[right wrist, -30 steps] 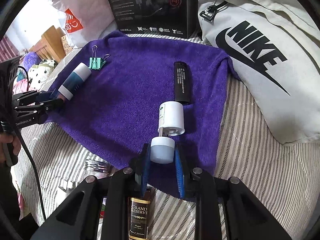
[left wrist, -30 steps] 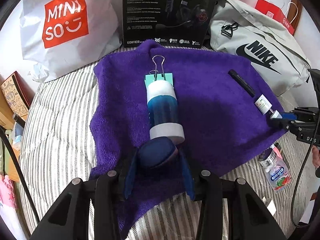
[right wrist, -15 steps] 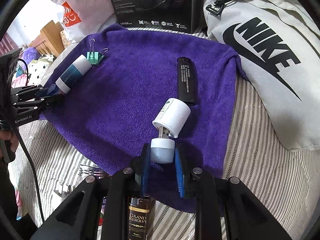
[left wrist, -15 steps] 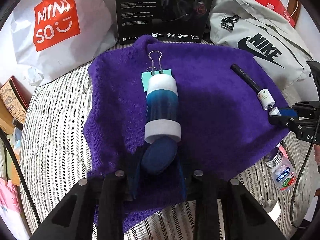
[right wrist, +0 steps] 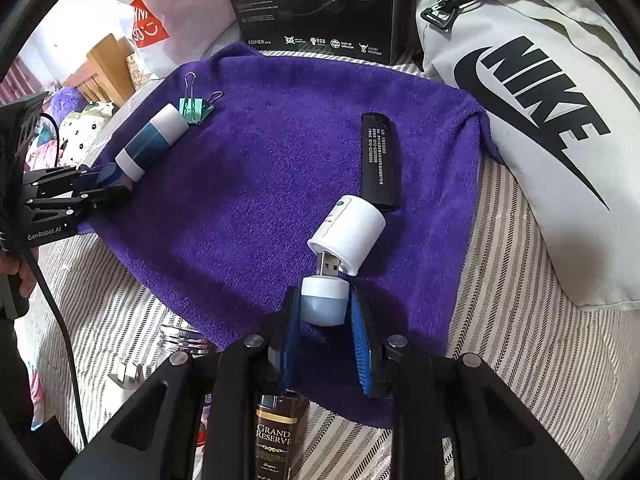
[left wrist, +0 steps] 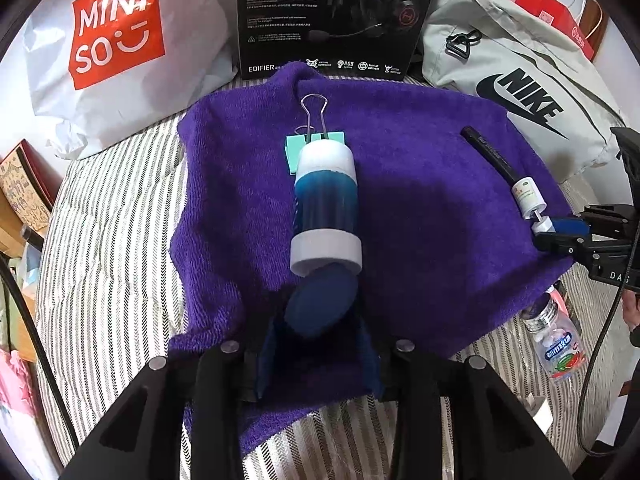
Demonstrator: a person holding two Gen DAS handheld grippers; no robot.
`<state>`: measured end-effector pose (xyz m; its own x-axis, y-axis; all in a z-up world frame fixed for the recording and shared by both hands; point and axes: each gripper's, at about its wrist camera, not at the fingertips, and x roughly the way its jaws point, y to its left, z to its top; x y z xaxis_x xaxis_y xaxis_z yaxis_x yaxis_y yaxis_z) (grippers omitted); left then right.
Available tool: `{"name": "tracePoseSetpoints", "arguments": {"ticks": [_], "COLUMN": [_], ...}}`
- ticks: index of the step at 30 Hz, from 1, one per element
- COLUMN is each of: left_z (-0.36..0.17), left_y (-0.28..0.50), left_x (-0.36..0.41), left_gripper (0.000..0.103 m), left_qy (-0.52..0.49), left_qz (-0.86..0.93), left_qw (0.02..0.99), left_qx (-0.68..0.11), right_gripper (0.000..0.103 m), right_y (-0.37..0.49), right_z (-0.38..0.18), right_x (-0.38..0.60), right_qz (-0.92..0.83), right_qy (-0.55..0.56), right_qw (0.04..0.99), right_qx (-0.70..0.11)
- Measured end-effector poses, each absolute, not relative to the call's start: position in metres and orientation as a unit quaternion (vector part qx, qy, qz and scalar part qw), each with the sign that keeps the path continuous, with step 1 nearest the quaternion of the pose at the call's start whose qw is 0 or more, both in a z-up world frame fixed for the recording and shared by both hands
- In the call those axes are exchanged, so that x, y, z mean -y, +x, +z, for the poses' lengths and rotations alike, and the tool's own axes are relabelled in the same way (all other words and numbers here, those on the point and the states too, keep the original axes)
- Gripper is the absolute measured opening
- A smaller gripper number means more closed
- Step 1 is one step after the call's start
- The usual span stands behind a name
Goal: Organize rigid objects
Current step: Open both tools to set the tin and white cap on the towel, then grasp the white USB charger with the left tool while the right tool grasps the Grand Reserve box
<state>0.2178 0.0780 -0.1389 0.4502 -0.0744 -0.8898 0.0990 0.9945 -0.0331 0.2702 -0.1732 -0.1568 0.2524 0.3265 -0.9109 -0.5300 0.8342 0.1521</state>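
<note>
A blue and white cylinder (left wrist: 325, 204) lies on the purple towel (left wrist: 420, 208), its far end against a teal binder clip (left wrist: 312, 140). My left gripper (left wrist: 320, 320) is shut on the cylinder's dark blue end cap (left wrist: 322, 304). In the right wrist view a small white USB lamp (right wrist: 348, 232) lies on the towel (right wrist: 260, 184) beside a black lighter (right wrist: 378, 160). My right gripper (right wrist: 324, 312) is shut on the lamp's pale round cap (right wrist: 323, 300). The cylinder (right wrist: 150, 142) and clip (right wrist: 194, 108) show at the left there.
A black headset box (left wrist: 336, 16), a Miniso bag (left wrist: 112, 36) and a grey Nike bag (left wrist: 520, 92) stand behind the towel. A small candy bottle (left wrist: 558, 340) lies on the striped bedding (left wrist: 108, 264) at right. A Grand Reserve bottle (right wrist: 276, 436) lies under my right gripper.
My left gripper has pushed the cylinder forward against the binder clip. My right gripper has pushed the USB lamp up and right, tilting it against the lighter's near end.
</note>
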Motion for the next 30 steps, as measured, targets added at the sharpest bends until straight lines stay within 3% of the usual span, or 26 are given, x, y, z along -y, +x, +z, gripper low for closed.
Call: {"name": "tracePoseSetpoints", "arguments": {"ticks": [3,8,10,12,20,30], "left_z": [-0.136,-0.126,-0.119,-0.111,-0.101,-0.127], "left_y": [0.216,0.206,0.198,0.189,0.145,0.109], "left_x": [-0.079,-0.080,-0.077,-0.071,-0.025,0.037], "left_gripper": [0.040,0.069,0.076,0.077,0.077,0.077], "left_qy": [0.005,-0.026,-0.031,-0.030,-0.006,-0.002], "left_qz": [-0.048,-0.063,-0.056,-0.053,-0.066,-0.083], "left_qw": [0.850,0.854,0.860,0.866,0.875,0.862], "left_qx": [-0.525,-0.516,-0.507,-0.497,-0.480,-0.499], "right_gripper": [0.029,0.034,0.042,0.049,0.050,0.050], "right_y": [0.269,0.263,0.257,0.250,0.208,0.149], "right_z": [-0.155,-0.144,-0.137,-0.130,-0.110,-0.110], "right_x": [0.178,0.187,0.191,0.196,0.222,0.257], "right_qz": [0.271,0.272,0.266,0.266,0.236,0.200], "right_qy": [-0.086,-0.075,-0.073,-0.069,-0.048,-0.010], "right_qw": [0.784,0.787,0.793,0.798,0.822,0.832], "right_qx": [-0.552,-0.549,-0.543,-0.537,-0.516,-0.517]}}
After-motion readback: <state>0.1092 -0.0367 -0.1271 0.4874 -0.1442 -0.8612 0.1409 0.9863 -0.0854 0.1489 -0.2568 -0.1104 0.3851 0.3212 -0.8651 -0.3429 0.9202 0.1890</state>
